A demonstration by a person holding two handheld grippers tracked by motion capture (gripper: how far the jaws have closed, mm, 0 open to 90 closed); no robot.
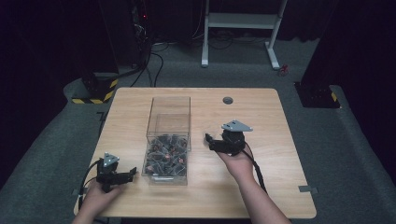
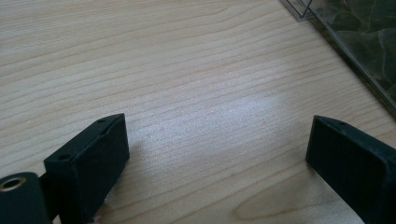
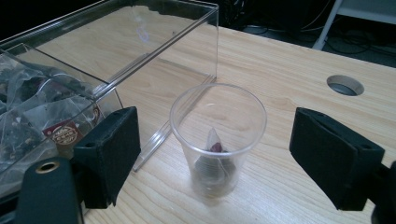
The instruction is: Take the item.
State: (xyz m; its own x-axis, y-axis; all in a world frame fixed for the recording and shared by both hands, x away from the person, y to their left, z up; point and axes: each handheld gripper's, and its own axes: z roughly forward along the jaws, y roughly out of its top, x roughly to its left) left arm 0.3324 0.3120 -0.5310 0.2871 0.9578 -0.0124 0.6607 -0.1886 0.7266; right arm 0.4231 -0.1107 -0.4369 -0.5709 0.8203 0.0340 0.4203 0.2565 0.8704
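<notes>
The right gripper [image 3: 212,158] is holding its jaws spread wide and empty, a clear cup [image 3: 217,140] with a tea bag [image 3: 214,158] standing between them. Just left of them is sitting a clear box [image 3: 116,60] of packets; their red labels are unreadable. The left gripper [image 2: 217,163] is gaping over bare counter [image 2: 187,84].

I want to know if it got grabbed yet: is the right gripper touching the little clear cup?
Apart. In the right gripper view, the cup stands between the right gripper's open jaws, with bare table showing on both sides.
</notes>
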